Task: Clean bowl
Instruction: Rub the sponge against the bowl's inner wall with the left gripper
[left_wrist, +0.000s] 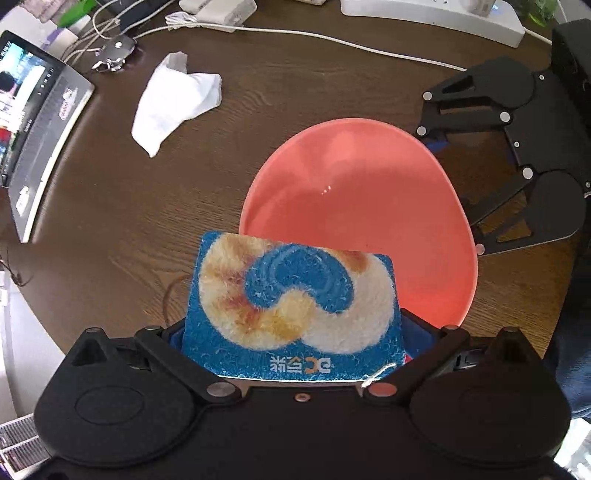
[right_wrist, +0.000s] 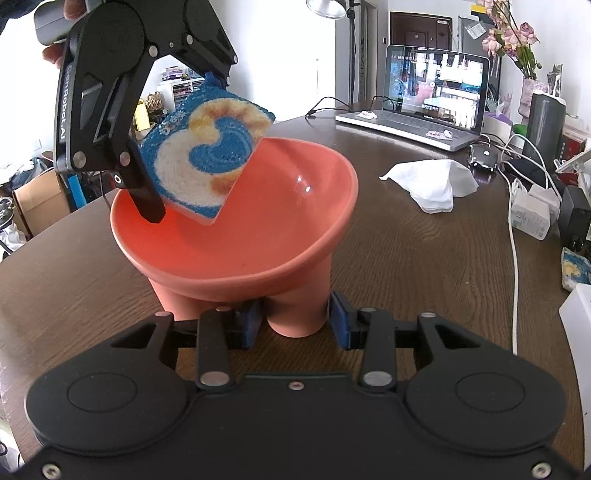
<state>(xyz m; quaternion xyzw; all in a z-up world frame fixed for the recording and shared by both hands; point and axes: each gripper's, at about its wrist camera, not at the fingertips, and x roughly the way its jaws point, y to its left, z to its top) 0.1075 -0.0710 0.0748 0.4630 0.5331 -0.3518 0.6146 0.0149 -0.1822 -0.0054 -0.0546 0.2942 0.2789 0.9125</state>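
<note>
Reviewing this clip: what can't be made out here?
- Left wrist view: the sponge hides the near rim of the bowl, so contact is unclear.
- Right wrist view: sponge hides part of the bowl's far inside wall.
- Both views: laptop screen content too small.

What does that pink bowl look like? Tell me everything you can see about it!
The bowl is coral pink, smooth and a little shiny, like plastic. It has a wide, slanted rim and stands upright on stubby legs on the brown table. It looks empty. The right gripper has its jaws shut on one leg. The left gripper holds a blue-and-white sponge tilted over its rim; whether the sponge touches the bowl is unclear.
</note>
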